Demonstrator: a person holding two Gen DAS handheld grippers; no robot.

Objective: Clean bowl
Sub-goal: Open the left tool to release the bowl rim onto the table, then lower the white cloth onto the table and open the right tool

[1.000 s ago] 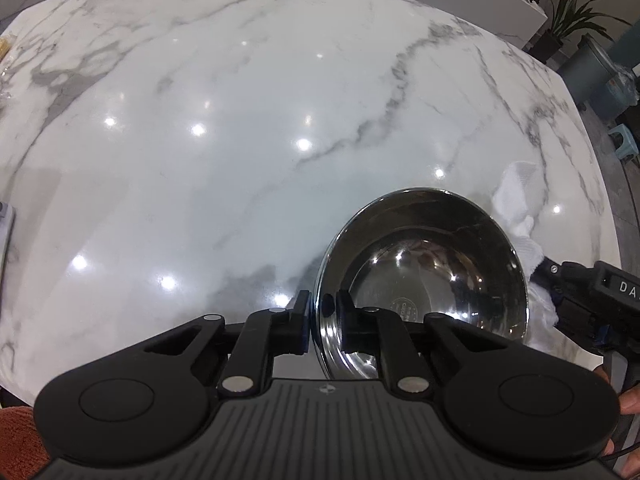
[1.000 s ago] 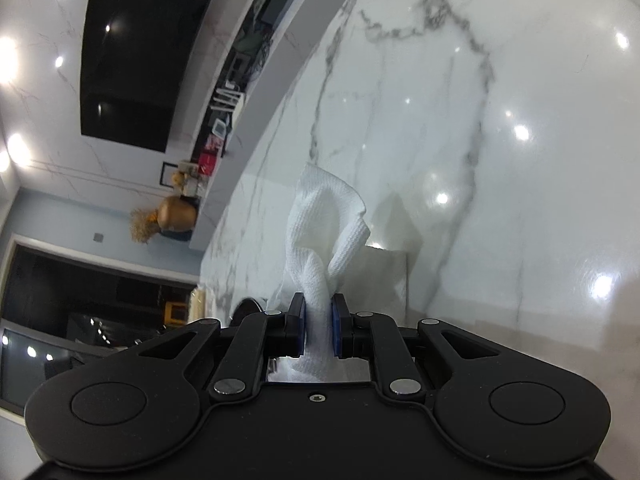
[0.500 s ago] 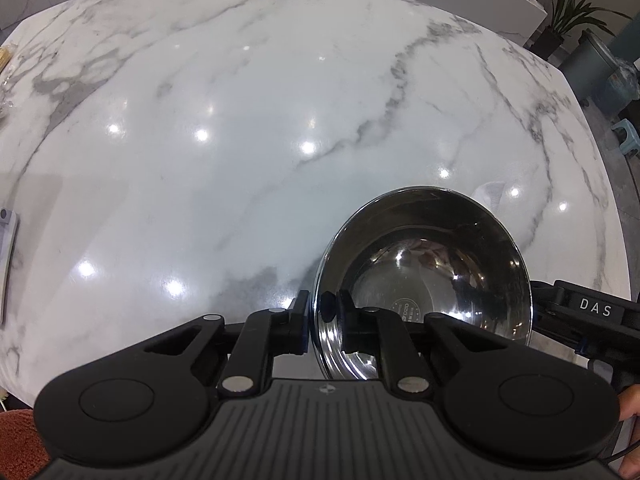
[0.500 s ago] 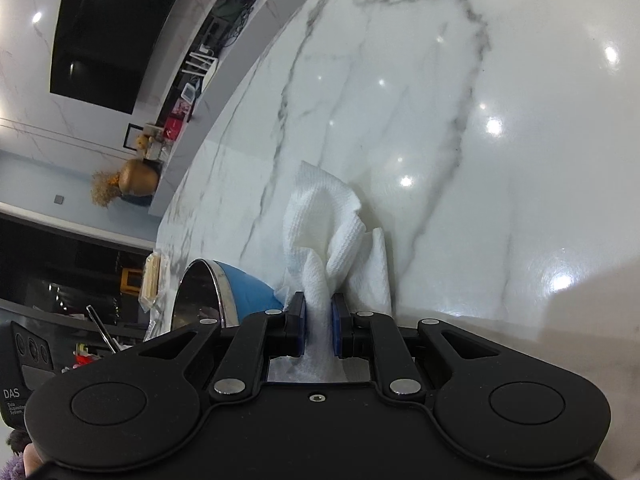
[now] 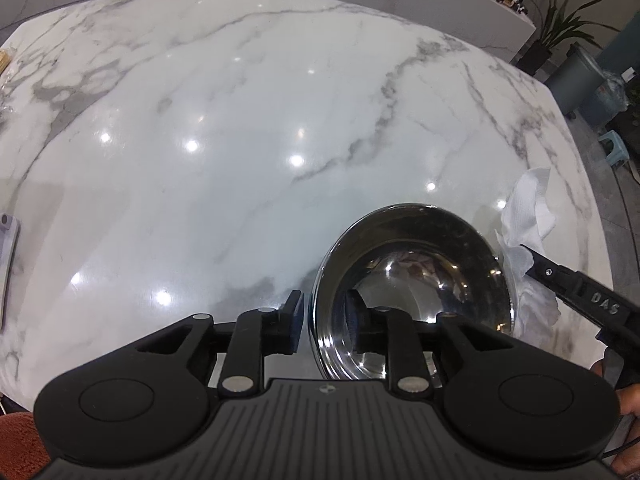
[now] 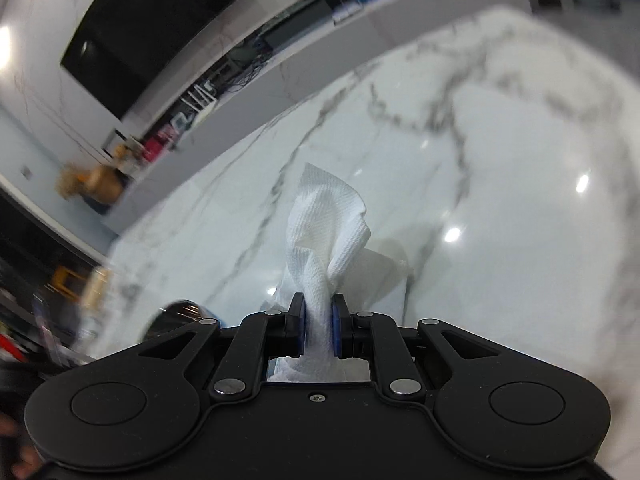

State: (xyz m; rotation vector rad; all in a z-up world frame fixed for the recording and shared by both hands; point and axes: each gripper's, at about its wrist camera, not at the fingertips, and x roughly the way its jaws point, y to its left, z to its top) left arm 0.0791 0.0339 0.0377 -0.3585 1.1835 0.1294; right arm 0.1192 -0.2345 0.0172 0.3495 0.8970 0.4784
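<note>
L gripper (image 5: 325,322) pinches rim of shiny round steel bowl (image 5: 412,288), near R edge of white marble table (image 5: 240,140). R gripper (image 6: 318,326) clamped on crumpled white paper towel (image 6: 326,220), just beside bowl. Step judged: pre-wipe; next, towel into bowl interior.

The left gripper (image 5: 324,322) has its jaws clamped on a bowl (image 5: 412,280) rim; the right gripper (image 6: 318,330) pinches a paper towel (image 6: 326,232), angled in from the right

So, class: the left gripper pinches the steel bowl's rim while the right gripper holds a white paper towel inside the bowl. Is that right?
Not quite. The left gripper does pinch the rim of the steel bowl, and the right gripper does hold the white paper towel. But the left wrist view shows the towel outside the bowl, beside its right edge, not inside it.
</note>
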